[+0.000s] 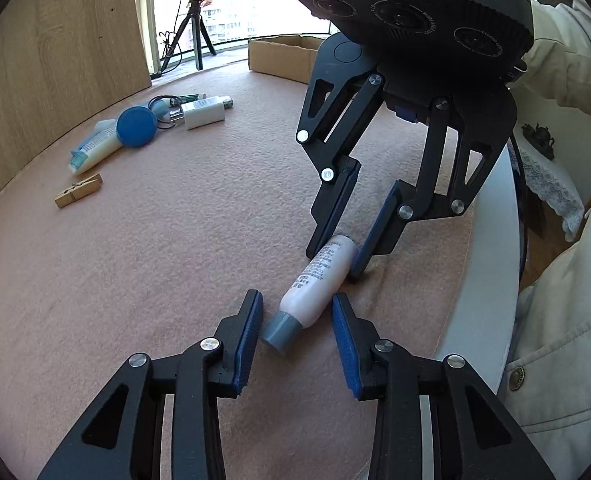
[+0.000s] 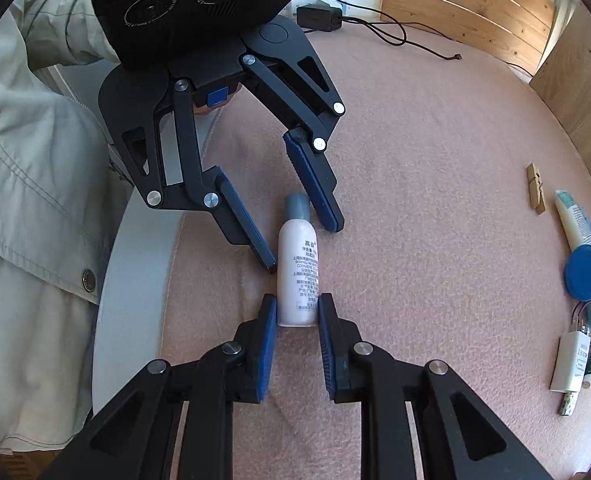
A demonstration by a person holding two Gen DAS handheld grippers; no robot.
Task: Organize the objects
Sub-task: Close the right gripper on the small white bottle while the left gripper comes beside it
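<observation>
A small white bottle (image 1: pixel 319 284) with a grey cap (image 1: pixel 281 332) lies on the pink cloth; it also shows in the right wrist view (image 2: pixel 298 276). My right gripper (image 2: pixel 297 312) is shut on the bottle's base end; in the left wrist view it (image 1: pixel 333 258) comes down from above. My left gripper (image 1: pixel 297 308) is open, its blue pads either side of the cap end without touching; in the right wrist view it (image 2: pixel 305 246) straddles the cap (image 2: pixel 296 206).
A group lies at the far side: a tube (image 1: pixel 95 148), a blue round lid (image 1: pixel 136 126), a white charger (image 1: pixel 203 113), a wooden clothespin (image 1: pixel 78 191). A cardboard box (image 1: pixel 281 58) stands at the back. The white table edge (image 1: pixel 491 280) is close.
</observation>
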